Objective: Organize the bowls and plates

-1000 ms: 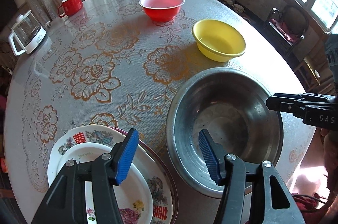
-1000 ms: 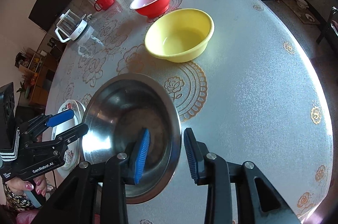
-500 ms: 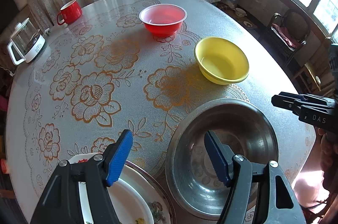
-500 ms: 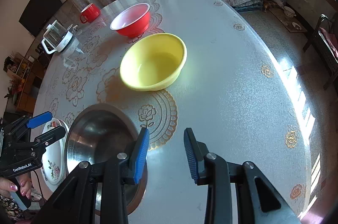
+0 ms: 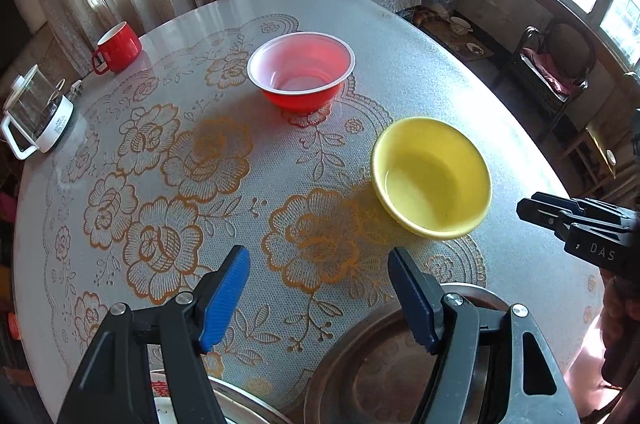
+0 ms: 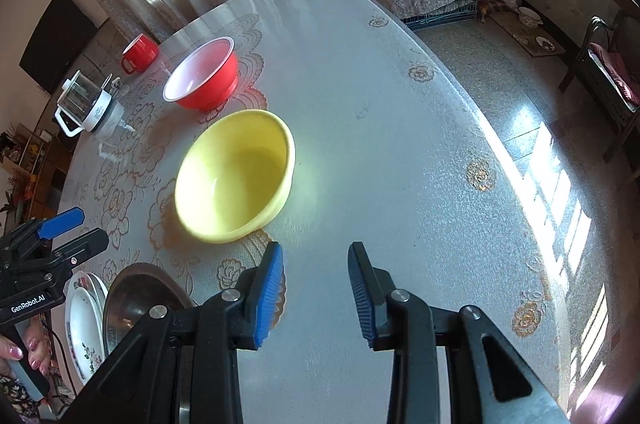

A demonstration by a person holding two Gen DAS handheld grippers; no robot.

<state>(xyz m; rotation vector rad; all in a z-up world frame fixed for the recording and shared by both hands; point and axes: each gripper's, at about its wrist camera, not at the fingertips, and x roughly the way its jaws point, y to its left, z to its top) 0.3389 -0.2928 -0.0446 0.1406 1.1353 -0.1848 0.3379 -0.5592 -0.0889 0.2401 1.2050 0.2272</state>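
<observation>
A yellow bowl (image 5: pixel 432 179) (image 6: pixel 236 175) sits upright on the flowered tablecloth, and a red bowl (image 5: pixel 300 71) (image 6: pixel 202 75) stands beyond it. A steel bowl (image 5: pixel 380 364) (image 6: pixel 136 296) lies at the near edge beside stacked flowered plates (image 6: pixel 82 324). My left gripper (image 5: pixel 318 288) is open above bare cloth, between the steel bowl and the yellow bowl, holding nothing. My right gripper (image 6: pixel 316 284) is open too, just right of and nearer than the yellow bowl, with nothing between its pads.
A red mug (image 5: pixel 118 47) and a glass kettle (image 5: pixel 34 111) stand at the table's far left. The table's rounded edge (image 6: pixel 500 143) drops to the tiled floor on the right. A chair (image 5: pixel 556 63) stands by the windows.
Both grippers have moved forward across the table, off the steel bowl and toward the yellow bowl. The left jaws have widened. The plates and steel bowl have slid to the bottom of both views.
</observation>
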